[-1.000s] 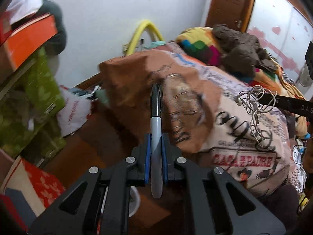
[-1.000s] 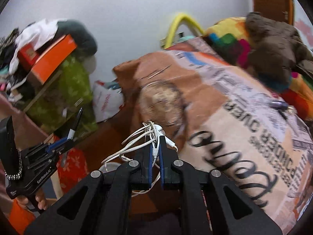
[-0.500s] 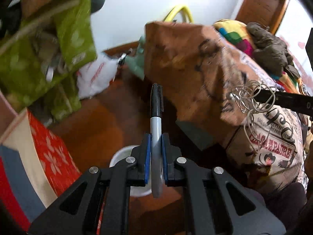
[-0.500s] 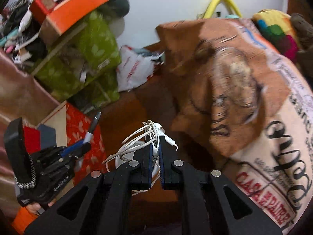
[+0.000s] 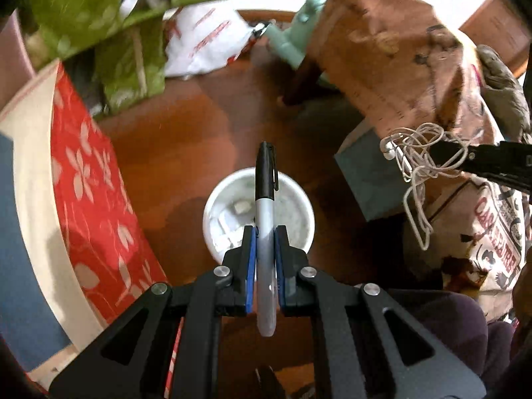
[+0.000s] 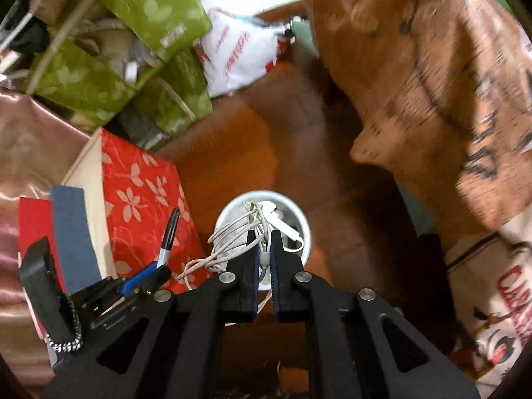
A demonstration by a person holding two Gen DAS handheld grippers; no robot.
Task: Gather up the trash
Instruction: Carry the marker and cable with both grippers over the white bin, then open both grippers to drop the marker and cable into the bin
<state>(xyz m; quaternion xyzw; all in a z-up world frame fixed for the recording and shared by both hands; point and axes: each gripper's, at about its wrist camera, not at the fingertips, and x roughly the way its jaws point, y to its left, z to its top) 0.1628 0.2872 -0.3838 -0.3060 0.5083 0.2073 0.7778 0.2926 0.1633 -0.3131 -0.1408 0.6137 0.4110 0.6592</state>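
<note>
Left wrist view looks steeply down: the left gripper (image 5: 265, 232) is clamped on a marker (image 5: 264, 196), black cap forward, over a white bin (image 5: 292, 196) on the brown wood floor (image 5: 179, 139). Right of the bin, the right gripper (image 5: 429, 153) pinches a tangle of white cable (image 5: 415, 166); its own view shows it pointing steeply down too, blue pads (image 6: 255, 266) closed on the cable above the bin. Left of the bin stands a red flowered box (image 5: 89, 199), with green bags (image 5: 129, 66) and a white plastic bag (image 5: 202, 43) beyond, and a printed brown blanket (image 5: 399, 66) hanging to the bin's right.
</note>
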